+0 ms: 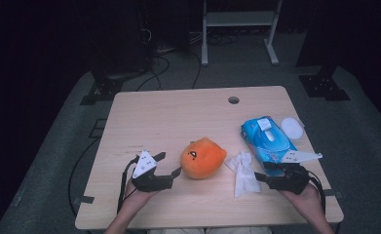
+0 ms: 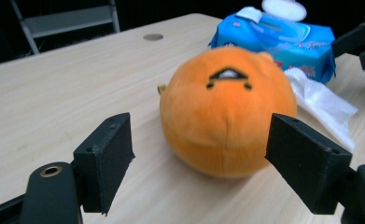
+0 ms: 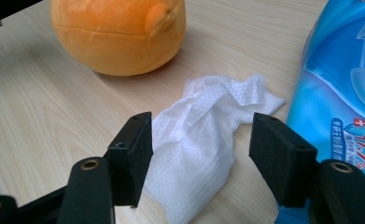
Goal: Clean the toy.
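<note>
L gripper (image 1: 166, 165) is sitting wide open on the counter (image 1: 178, 117) w/ the orange plush (image 1: 203, 158) just ahead, framed between its jaws but not touching. Right of the plush, a crumpled wipe (image 1: 244, 171) is lying flat, near the blue wipe pack (image 1: 267, 139), whose lid is flipped open. R gripper (image 1: 265, 172) is hovering open too, jaws straddling the wipe's near end, gripping nothing. Risks, prob: the round soft plush is likely rolling or squirting out if L closes off-centre; the thin wipe is probably slipping free if R pinches too high, or R is snagging the pack alongside.
</note>
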`<state>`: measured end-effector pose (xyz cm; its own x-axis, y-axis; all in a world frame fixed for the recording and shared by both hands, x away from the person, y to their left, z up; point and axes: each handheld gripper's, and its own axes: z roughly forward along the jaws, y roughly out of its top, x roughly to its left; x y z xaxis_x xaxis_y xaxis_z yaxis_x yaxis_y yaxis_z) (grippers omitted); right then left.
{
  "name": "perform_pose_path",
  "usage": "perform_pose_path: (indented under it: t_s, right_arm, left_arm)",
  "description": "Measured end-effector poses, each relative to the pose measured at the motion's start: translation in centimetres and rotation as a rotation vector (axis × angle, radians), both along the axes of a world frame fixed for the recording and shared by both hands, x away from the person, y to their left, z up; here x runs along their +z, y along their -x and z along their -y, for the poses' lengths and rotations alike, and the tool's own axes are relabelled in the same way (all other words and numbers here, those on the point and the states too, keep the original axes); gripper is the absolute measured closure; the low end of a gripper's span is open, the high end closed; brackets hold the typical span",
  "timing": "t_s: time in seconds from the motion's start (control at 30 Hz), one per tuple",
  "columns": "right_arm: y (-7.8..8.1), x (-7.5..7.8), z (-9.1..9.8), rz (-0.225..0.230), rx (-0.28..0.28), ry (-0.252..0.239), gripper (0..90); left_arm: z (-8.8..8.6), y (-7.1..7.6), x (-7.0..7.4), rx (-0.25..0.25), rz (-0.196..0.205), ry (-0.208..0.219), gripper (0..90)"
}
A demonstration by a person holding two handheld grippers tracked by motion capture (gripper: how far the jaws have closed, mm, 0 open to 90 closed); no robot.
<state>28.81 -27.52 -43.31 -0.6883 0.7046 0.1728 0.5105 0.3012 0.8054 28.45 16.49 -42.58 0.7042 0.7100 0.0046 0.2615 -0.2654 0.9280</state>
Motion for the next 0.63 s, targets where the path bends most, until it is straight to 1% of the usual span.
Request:
perform_pose_path:
  t_s: [0.1,0.17,0.27,0.33,0.43,0.57,0.63]
  right_arm:
    - [0.0,-0.1,0.2,-0.002,-0.007,-0.002,37.7]
    - [0.1,-0.1,0.3,-0.001,-0.007,0.000,36.9]
    - [0.2,-0.3,0.1,-0.004,-0.008,-0.003,35.7]
    - [0.3,-0.4,0.1,-0.003,-0.004,-0.007,35.0]
    - [0.5,-0.7,0.0,-0.008,0.003,-0.012,34.6]
    - [0.5,-0.9,0.0,-0.007,0.009,-0.026,33.4]
    - [0.4,-1.1,0.1,-0.017,0.010,-0.038,32.9]
  left_arm:
    - [-0.6,0.3,-0.5,0.012,-0.014,-0.001,21.4]
    - [-0.8,0.5,-0.7,0.020,-0.019,0.009,20.9]
    - [-1.1,0.9,-1.3,0.024,-0.034,-0.002,19.9]
    - [-1.2,1.1,-1.5,0.025,-0.036,-0.008,19.3]
    - [-1.3,1.1,-1.5,0.041,-0.040,0.007,17.3]
    - [-1.6,0.8,-1.6,0.064,-0.047,0.017,14.5]
    - [-1.7,0.7,-1.7,0.067,-0.050,0.026,14.0]
